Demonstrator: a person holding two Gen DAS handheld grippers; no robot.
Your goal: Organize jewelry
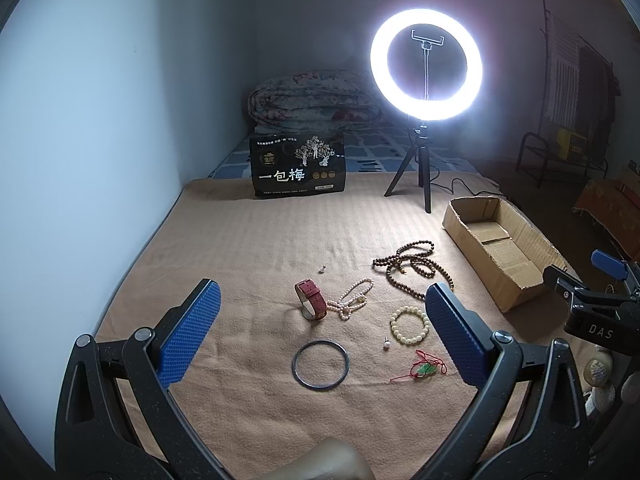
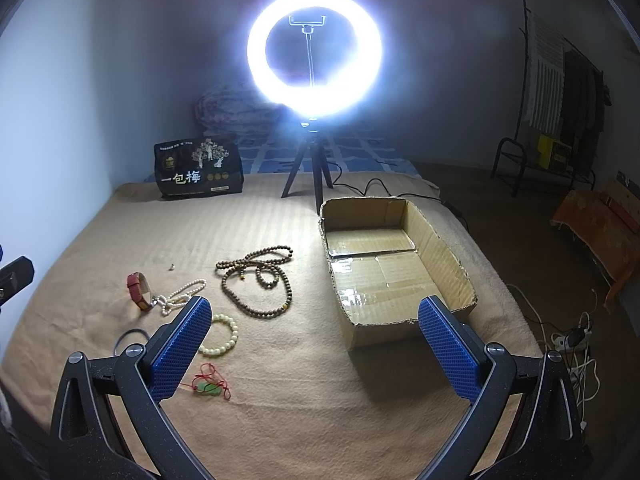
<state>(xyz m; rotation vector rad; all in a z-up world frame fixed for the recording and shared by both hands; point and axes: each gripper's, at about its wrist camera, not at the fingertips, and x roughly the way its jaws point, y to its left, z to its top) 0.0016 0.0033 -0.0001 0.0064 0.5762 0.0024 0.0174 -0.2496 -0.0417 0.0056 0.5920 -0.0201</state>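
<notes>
Blanket [image 1: 248,240] matt ribbed cloth; box [image 2: 436,240] rough cardboard, glossy tape; bangle [image 1: 320,365] shiny metal; beads [image 2: 256,280] wooden.

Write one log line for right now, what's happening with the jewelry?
stage: start | left gripper: open, empty | right gripper: open, empty | jewelry: all on blanket | cardboard box: empty

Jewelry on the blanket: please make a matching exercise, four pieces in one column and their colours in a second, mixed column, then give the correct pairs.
Column 1:
1. watch strap
2. long bead necklace
3. bead bracelet
4. pendant on the red cord

Column 2:
A. green
B. cream
C. red
D. brown

Pairs: 1-C, 2-D, 3-B, 4-A
</notes>
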